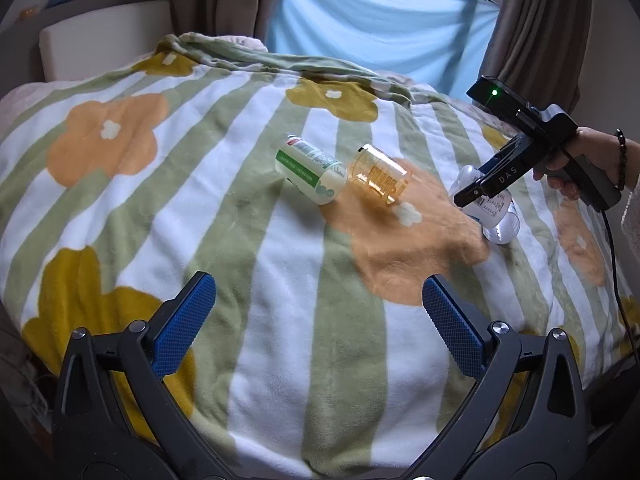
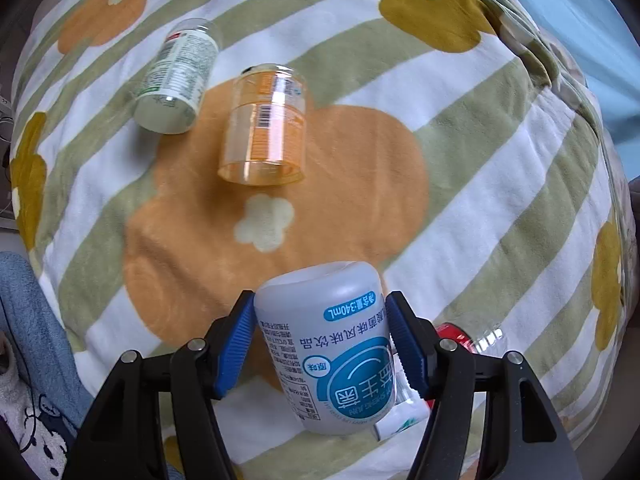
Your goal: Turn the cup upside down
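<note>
A white plastic cup with a blue label (image 2: 332,364) sits between the blue pads of my right gripper (image 2: 320,320), which is shut on its sides; the label reads upside down and the closed end points away from the camera. In the left wrist view the same cup (image 1: 500,216) hangs low over the blanket at the right, under the right gripper (image 1: 472,196). An orange see-through cup (image 1: 380,179) (image 2: 264,124) and a green-labelled white cup (image 1: 310,174) (image 2: 178,76) lie on their sides mid-blanket. My left gripper (image 1: 318,284) is open and holds nothing, well short of them.
A soft striped flower blanket (image 1: 280,320) covers a bed. A red object (image 2: 452,332) and clear plastic (image 2: 492,338) lie just behind the held cup. A hand with a bead bracelet (image 1: 592,160) holds the right gripper. Curtains and a blue sheet (image 1: 380,20) hang beyond the bed.
</note>
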A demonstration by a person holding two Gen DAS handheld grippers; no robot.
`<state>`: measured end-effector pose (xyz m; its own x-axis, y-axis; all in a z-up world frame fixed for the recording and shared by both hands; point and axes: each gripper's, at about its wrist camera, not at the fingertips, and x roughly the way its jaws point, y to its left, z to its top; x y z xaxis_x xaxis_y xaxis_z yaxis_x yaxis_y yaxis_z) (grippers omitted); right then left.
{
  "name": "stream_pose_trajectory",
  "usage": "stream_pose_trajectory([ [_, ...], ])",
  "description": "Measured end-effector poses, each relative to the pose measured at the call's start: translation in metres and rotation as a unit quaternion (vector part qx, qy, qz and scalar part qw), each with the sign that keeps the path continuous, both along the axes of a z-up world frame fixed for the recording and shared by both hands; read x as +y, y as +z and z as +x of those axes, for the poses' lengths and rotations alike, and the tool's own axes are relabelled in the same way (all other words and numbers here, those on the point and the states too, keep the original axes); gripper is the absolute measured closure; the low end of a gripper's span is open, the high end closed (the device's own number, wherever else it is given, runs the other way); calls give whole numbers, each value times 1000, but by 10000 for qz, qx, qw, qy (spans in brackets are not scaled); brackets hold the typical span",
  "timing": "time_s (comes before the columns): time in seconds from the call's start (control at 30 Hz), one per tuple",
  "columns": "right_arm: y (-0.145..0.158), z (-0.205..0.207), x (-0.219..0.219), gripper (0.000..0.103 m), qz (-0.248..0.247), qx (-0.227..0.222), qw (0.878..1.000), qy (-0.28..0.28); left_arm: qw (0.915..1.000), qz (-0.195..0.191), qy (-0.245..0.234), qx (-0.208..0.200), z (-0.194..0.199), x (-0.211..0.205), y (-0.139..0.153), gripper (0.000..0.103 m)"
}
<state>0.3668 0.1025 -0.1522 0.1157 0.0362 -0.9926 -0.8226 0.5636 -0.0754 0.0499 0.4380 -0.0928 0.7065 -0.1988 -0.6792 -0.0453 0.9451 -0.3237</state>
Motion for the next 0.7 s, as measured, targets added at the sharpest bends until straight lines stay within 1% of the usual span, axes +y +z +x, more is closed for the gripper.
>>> stream_pose_trajectory([
  [0.1, 13, -36, 9, 42, 447, 367, 9981, -187, 9999, -126, -5, 54, -6, 4, -1, 0],
  [0.17, 13, -59, 18, 42, 641, 679, 9943, -508, 9998, -210, -13, 66, -11, 7, -1, 0],
  [0.23, 7, -73, 22, 42, 769, 974, 9883, -893, 9996, -263, -28, 70, -16, 9, 0, 0],
  [0.3, -4, -85, 31, 42, 890, 1237, 9821, -1110, 9996, -286, -57, 68, -22, 11, 1, 0],
  [0.4, -26, -98, 43, 42, 773, 1241, 9791, -1413, 9994, -296, -168, 99, -28, 16, 2, 0],
  [0.47, -37, -101, 47, 42, 755, 1293, 9748, -1653, 9990, -325, -274, 149, -32, 18, -1, 0],
  [0.57, -48, -101, 52, 42, 851, 1462, 9663, -1941, 9985, -345, -340, 255, -35, 22, -6, 0],
  [0.7, -51, -101, 56, 41, 854, 1492, 9625, -2097, 9980, -383, -388, 330, -39, 23, -10, 0],
])
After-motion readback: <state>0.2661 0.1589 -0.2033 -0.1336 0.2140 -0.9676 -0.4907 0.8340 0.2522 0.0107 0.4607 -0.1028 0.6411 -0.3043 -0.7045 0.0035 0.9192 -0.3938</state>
